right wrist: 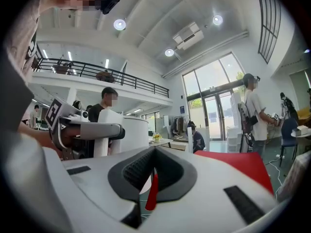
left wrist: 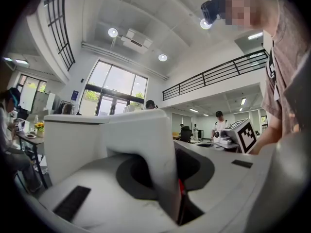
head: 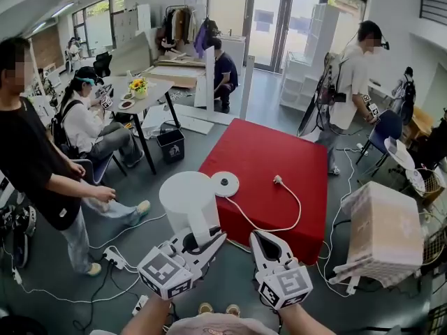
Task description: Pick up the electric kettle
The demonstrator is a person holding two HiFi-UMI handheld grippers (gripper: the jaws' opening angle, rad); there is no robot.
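The white electric kettle [head: 186, 195] hangs in the air in front of the red table, off its round white base [head: 225, 184], which lies on the red cloth with its cord [head: 283, 211] trailing. My left gripper [head: 207, 234] is shut on the kettle's handle [left wrist: 146, 149], which fills the space between the jaws in the left gripper view, with the kettle body [left wrist: 73, 142] just beyond. My right gripper [head: 262, 238] sits beside it to the right, shut and empty. The right gripper view shows the kettle [right wrist: 132, 131] at the left, held by the left gripper [right wrist: 73, 128].
The red-covered table [head: 286, 152] stands ahead. A cardboard box [head: 384, 232] sits at the right. A person [head: 31, 166] stands at the far left, another sits beside them, and a third stands at the back right. Cables and a power strip [head: 115, 258] lie on the floor.
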